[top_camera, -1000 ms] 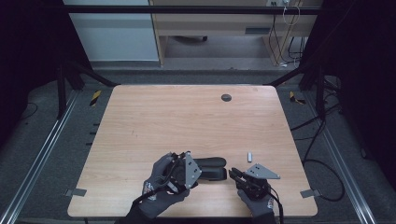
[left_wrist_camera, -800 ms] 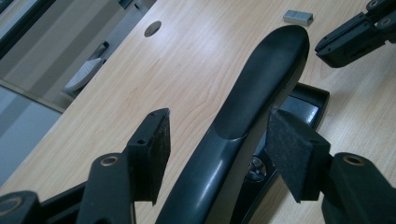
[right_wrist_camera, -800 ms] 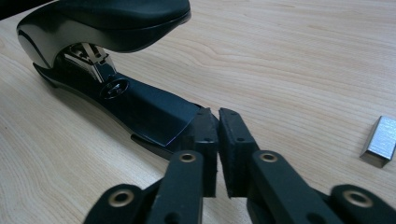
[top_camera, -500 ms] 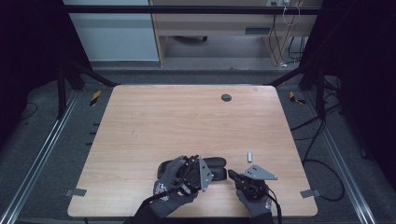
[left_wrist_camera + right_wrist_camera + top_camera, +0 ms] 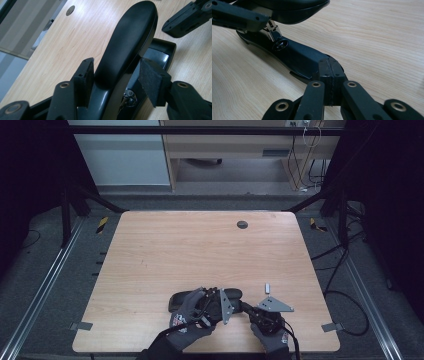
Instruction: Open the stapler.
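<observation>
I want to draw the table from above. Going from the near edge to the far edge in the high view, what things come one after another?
Right gripper → black case → small white piece → round dark hole in the table.

High view looks down on my table point(image 5: 200, 250); both gripper views sit close, sharing the black case point(image 5: 130, 42) near its front edge.

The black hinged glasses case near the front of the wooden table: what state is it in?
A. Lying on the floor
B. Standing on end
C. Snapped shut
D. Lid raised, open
D: in the left gripper view the black hinged glasses case has its lid raised above the tray, between the left gripper fingers.
</observation>
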### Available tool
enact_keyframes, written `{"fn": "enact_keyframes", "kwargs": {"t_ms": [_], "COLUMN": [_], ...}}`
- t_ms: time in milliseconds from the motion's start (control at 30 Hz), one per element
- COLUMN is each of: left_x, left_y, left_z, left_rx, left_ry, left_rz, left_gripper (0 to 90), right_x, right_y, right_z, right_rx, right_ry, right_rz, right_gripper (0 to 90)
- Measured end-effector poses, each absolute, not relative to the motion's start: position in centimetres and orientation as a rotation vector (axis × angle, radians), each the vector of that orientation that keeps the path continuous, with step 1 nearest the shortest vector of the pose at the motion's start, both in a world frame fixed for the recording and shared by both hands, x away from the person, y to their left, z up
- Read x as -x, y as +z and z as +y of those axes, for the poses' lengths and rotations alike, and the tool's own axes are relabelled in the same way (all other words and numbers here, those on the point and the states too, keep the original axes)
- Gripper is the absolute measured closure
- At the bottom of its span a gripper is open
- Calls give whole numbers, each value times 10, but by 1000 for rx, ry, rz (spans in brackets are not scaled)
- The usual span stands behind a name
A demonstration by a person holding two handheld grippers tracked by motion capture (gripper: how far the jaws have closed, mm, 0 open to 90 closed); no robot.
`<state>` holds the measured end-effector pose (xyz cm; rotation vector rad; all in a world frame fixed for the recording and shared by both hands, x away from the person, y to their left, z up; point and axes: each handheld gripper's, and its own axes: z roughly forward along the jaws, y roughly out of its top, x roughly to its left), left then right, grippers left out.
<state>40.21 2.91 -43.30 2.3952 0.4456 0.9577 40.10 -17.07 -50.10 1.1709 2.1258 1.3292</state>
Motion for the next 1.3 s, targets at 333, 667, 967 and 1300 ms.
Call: {"fn": "enact_keyframes", "kwargs": {"t_ms": [333, 667, 967, 1300], "left_x": [-405, -414, -416, -415], "left_y": [-439, -441, -443, -444], "left_z": [19, 12, 4, 2], "left_rx": [-2390, -2442, -2459, -2476], "left_ry": [989, 991, 1014, 1060], "left_rz": [430, 412, 394, 359], "left_gripper": [422, 430, 439, 461], "right_x": [-403, -405, -410, -411], "right_y": [-503, -506, -508, -508], "right_z": [-168, -163, -156, -154], "right_rx": [-1180, -1184, -1197, -1212], "right_ry": [1331, 1321, 1299, 1291], "right_rz": [2134, 2141, 2150, 2158], "right_gripper": [900, 900, 900, 900]}}
